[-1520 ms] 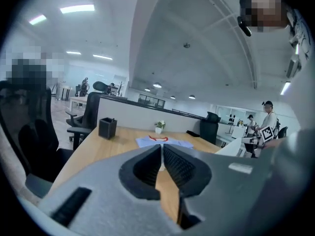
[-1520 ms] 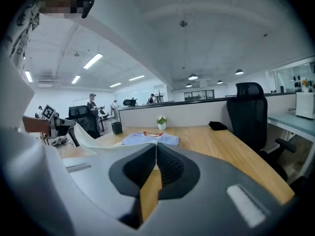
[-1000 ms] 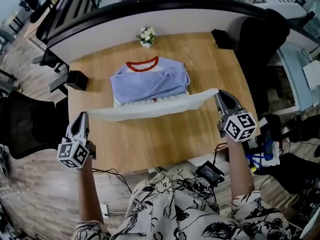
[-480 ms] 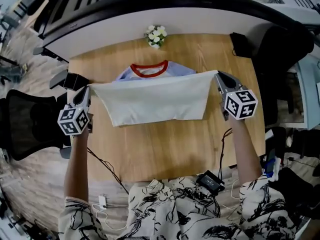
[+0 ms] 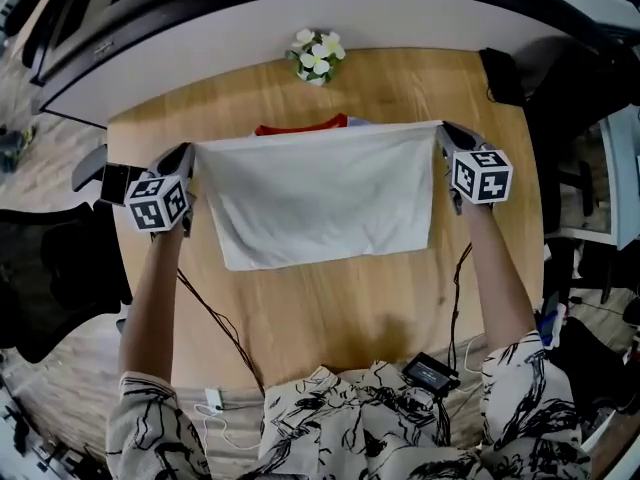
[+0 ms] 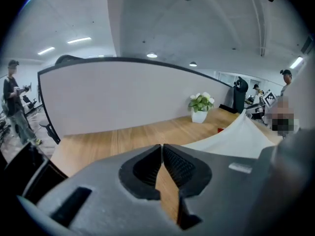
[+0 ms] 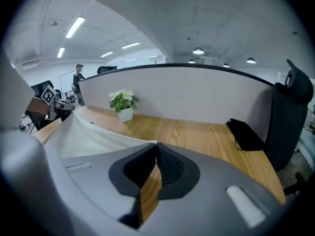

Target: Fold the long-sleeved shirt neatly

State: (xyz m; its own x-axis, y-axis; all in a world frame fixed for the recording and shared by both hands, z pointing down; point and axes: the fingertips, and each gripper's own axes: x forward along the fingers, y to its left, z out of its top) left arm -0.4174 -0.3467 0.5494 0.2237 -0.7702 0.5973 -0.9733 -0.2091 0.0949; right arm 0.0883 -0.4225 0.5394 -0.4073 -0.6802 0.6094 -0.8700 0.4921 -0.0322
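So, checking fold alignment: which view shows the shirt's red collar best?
Head view: the red collar shows as a long strip above the stretched white shirt fabric. The left gripper view catches only a red speck; the right gripper view shows none, just fabric.

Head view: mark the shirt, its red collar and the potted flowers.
shirt (image 5: pixel 320 193), head view, middle of the pale stretched panel.
red collar (image 5: pixel 300 127), head view, middle of the red band showing past the panel's far edge.
potted flowers (image 5: pixel 317 56), head view, on the white blossoms.

Shirt (image 5: pixel 320 203) btwn L tool (image 5: pixel 188 154) & R tool (image 5: pixel 447 134) over table (image 5: pixel 340 303), plant (image 5: pixel 316 56) behind
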